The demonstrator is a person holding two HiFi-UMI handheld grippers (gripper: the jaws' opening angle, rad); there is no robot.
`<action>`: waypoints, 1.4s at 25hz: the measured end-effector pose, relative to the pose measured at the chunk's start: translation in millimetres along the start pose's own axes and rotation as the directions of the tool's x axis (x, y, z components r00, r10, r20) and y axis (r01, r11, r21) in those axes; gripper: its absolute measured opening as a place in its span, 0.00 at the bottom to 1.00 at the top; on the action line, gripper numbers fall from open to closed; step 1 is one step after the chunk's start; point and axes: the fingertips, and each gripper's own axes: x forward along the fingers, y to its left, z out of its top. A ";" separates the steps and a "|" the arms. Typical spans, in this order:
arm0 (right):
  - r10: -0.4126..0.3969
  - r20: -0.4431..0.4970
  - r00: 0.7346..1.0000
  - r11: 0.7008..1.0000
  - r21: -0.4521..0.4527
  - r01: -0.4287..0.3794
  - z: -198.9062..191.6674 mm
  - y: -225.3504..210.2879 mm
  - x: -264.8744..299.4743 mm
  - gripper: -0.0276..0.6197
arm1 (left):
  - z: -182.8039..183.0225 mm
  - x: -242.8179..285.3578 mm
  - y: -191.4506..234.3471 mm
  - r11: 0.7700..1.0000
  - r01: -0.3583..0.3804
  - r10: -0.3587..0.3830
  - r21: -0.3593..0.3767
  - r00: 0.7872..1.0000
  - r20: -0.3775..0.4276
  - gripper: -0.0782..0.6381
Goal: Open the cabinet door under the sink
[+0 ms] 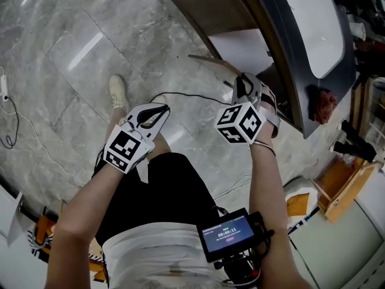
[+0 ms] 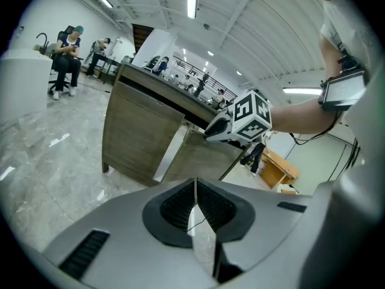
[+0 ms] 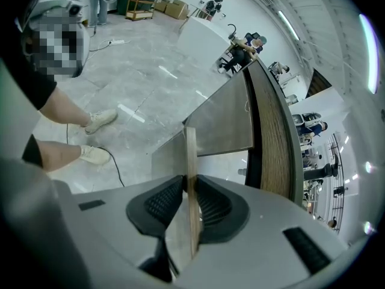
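Grey moulded plastic forms the right gripper (image 3: 189,188); its ribbed black pads (image 3: 165,200) press from both sides on the thin free edge of the wood-grain cabinet door (image 3: 191,155), so the claw is narrow and clamped on that panel; the door's lower end is lost behind the gripper body. The left gripper (image 2: 195,206) hangs apart over the floor, jaws drawn together with nothing between them. In the head view the door shows only edge-on as a slim pale strip, swung out from the brown cabinet (image 1: 204,8); the right claw's tips there are partly covered by its marker cube (image 1: 240,123). Behind the door a pale interior panel shows, its contents unreadable; above, a dark countertop (image 1: 289,59) carries the smooth white sink (image 1: 313,23), cut off by the frame. The polished grey marble floor (image 1: 72,41) carries a thin black cable (image 1: 180,94); distant seated people are too small to make out.
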 end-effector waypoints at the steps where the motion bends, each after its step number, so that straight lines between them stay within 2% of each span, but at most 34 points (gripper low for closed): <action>1: 0.003 0.004 1.000 1.000 -0.009 -0.003 -0.5 2.8 -2.1 0.17 | 1.0 -2.4 -2.2 1.000 -0.004 0.004 -0.002 1.000 0.003 0.14; 11: 0.000 0.031 1.000 0.997 -0.075 0.002 0.8 28.1 -15.2 0.17 | -3.7 -8.2 -5.1 1.000 0.013 -0.013 -0.003 1.000 -0.008 0.14; 23: 0.026 0.029 0.999 0.991 -0.135 -0.022 -7.5 65.5 -36.7 0.17 | -21.3 -42.4 -10.2 0.997 0.064 -0.063 0.042 0.997 -0.041 0.14; 28: 0.045 0.025 0.999 0.979 -0.199 -0.040 -15.0 90.0 -49.4 0.17 | -28.3 -53.8 -19.7 0.995 0.085 -0.083 0.049 0.996 -0.044 0.14; 35: 0.074 0.029 0.997 0.948 -0.312 -0.062 -29.3 123.5 -69.9 0.17 | -40.1 -60.3 -42.6 0.986 0.148 -0.142 0.076 0.987 -0.074 0.14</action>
